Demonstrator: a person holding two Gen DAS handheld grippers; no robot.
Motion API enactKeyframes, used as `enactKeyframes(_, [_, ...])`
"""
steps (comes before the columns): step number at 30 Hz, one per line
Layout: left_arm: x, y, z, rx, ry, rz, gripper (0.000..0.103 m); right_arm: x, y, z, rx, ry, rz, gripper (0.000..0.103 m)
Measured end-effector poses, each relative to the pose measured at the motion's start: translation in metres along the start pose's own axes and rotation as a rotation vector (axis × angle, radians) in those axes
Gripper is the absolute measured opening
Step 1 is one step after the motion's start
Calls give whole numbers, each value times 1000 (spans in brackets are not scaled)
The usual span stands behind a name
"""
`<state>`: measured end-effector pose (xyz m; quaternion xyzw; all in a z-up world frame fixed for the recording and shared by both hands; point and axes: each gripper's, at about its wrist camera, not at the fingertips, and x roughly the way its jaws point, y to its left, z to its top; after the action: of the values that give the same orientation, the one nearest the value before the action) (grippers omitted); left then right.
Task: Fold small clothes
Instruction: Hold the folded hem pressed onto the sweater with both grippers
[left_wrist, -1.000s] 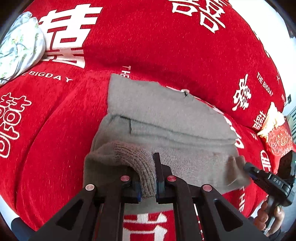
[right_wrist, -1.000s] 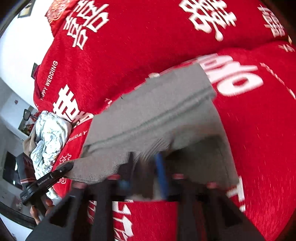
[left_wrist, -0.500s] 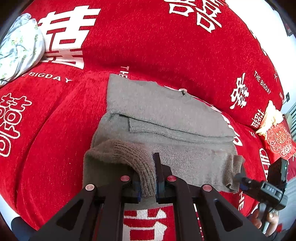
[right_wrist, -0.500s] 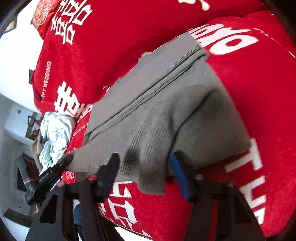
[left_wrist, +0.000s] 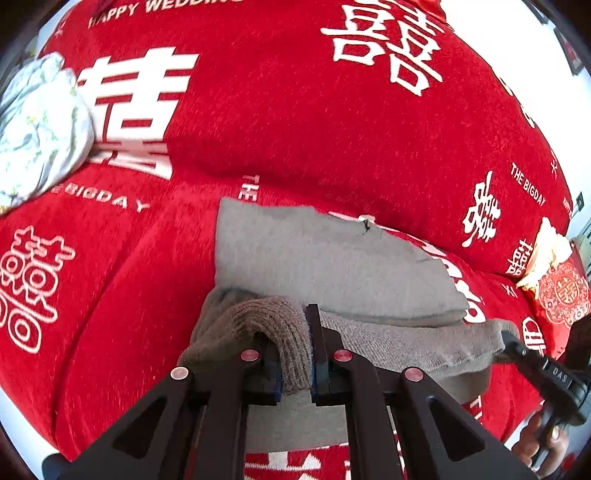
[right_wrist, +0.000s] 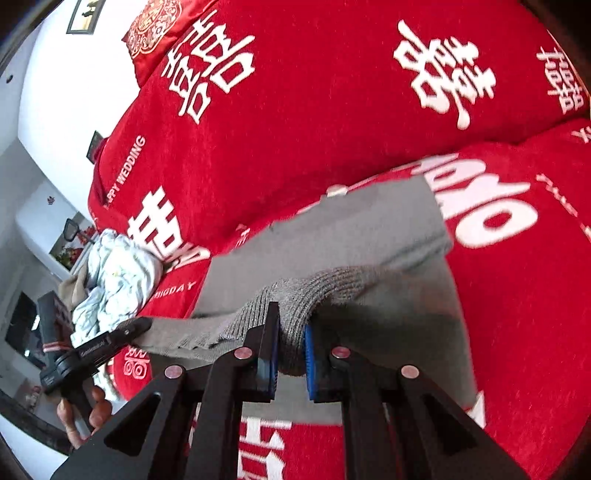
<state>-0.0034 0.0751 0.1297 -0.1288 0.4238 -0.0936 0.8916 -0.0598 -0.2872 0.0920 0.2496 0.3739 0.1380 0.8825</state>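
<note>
A grey knitted garment (left_wrist: 325, 258) lies part folded on the red sofa seat (left_wrist: 110, 295). My left gripper (left_wrist: 295, 350) is shut on its ribbed hem at the near left corner, and the cloth bunches up over the fingers. In the right wrist view my right gripper (right_wrist: 291, 332) is shut on the ribbed hem at the other near corner of the garment (right_wrist: 332, 240). The hem hangs stretched between the two grippers, lifted off the seat. Each wrist view shows the other tool's tip at the cloth: the right gripper (left_wrist: 517, 343) and the left gripper (right_wrist: 136, 325).
A crumpled pale floral cloth (left_wrist: 37, 129) (right_wrist: 118, 273) lies at the left end of the sofa. A red embroidered cushion (left_wrist: 561, 295) sits at the right end. The red backrest with white lettering (left_wrist: 295, 92) rises just behind the garment. A person's hand (right_wrist: 85, 410) holds the left tool.
The right gripper went from open around the hem to shut on it. Both grippers have risen, lifting the near edge of the garment off the seat.
</note>
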Motion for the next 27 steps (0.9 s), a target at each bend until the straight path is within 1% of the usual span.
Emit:
enactKeyframes(5, [5,-6,12,-10,3,3,10,4,1,15,16,-29,-24,12])
enactKeyframes(12, [22,-10,30,-24,25,25,10,17,-1,30,26,-33,-52,12])
enactKeyframes(27, [65,-26,64,25,49,79,10,53,-17,66,60,-18,-99,12])
